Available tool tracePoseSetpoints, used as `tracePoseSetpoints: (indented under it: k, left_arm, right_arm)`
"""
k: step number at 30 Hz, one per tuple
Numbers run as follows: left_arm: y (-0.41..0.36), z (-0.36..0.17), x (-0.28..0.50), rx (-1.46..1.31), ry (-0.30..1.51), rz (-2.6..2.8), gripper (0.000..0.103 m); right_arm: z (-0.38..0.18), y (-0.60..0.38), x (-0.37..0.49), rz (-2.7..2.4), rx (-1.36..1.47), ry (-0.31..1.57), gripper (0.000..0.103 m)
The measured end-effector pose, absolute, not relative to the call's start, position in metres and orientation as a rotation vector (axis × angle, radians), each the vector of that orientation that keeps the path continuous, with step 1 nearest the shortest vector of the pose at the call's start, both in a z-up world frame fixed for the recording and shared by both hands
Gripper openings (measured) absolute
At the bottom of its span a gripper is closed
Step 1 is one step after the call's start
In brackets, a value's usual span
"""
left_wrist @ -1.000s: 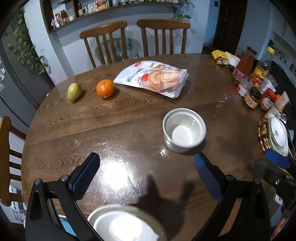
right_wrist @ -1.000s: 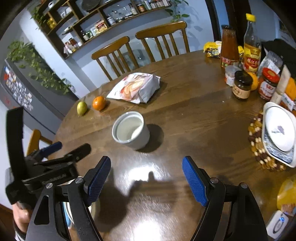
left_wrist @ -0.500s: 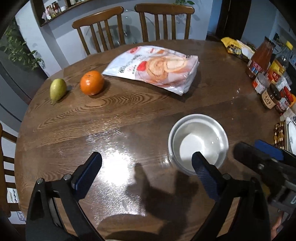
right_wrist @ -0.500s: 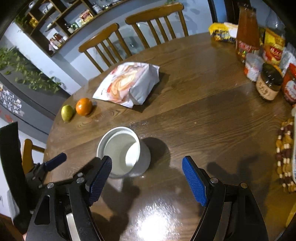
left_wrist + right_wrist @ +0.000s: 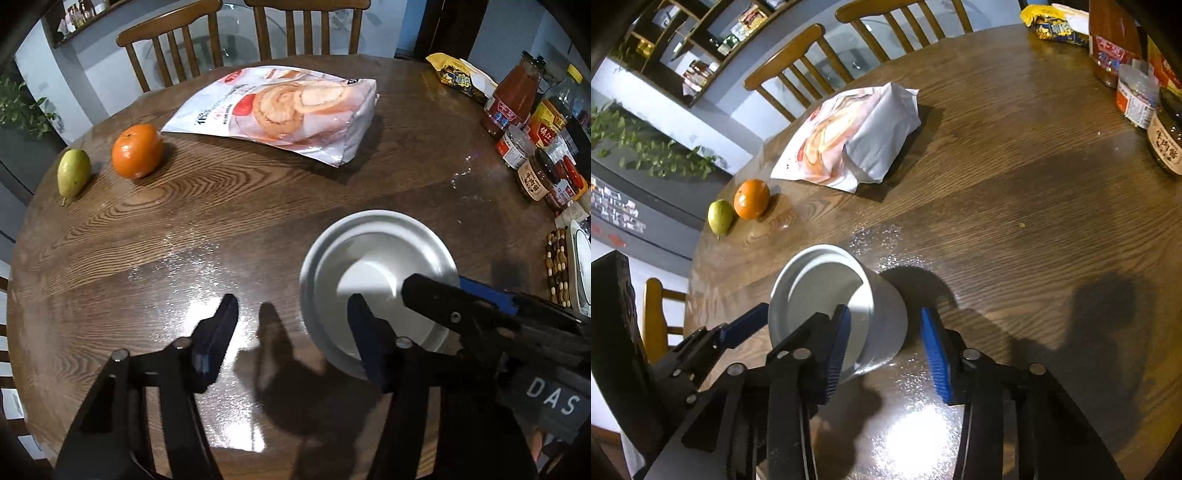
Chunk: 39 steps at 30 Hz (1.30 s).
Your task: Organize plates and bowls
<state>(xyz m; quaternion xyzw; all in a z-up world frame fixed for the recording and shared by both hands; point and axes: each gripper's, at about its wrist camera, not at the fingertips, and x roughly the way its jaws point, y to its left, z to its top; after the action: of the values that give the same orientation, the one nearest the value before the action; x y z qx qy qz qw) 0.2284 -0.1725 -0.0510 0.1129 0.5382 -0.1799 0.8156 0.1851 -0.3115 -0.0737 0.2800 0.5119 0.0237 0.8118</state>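
Bowl [image 5: 827, 306] rim is straddled by both grippers' closing, not yet clenched jaws; uneven pinching could tip it.

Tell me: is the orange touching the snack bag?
No, bare wood shows between the orange and the bag.

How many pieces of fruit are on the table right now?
2. A green pear lies near the far left edge of the round wooden table, and an orange mandarin sits just right of it, apart. More could be hidden behind the jars.
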Motion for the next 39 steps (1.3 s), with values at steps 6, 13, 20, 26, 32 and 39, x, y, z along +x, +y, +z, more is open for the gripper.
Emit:
tracePoseSetpoints:
  k: [6, 13, 20, 26, 32, 39]
  left_arm:
    - [-0.185, -0.059, 0.228, 0.234, 1.186, -0.427, 0.026]
    - [-0.187, -0.063, 0.229, 0.229, 1.193, -0.444, 0.026]
    - [-0.191, -0.063, 0.223, 0.254, 1.189, -0.470, 0.026]
    - [-0.195, -0.059, 0.214, 0.280, 1.172, -0.491, 0.026]
    - [-0.198, -0.050, 0.201, 0.305, 1.143, -0.517, 0.025]
    - [-0.199, -0.031, 0.181, 0.340, 1.080, -0.534, 0.025]
  right_arm:
    - [-0.075, -0.309, 0.190, 0.057, 0.563, 1.107, 0.027]
    - [-0.077, -0.307, 0.191, 0.063, 0.553, 1.110, 0.023]
    - [-0.076, -0.307, 0.181, 0.037, 0.556, 1.096, 0.023]
    - [-0.072, -0.309, 0.170, 0.024, 0.573, 1.080, 0.023]
    - [-0.065, -0.311, 0.153, 0.015, 0.603, 1.049, 0.023]
    - [-0.050, -0.312, 0.130, 0.011, 0.632, 0.992, 0.023]
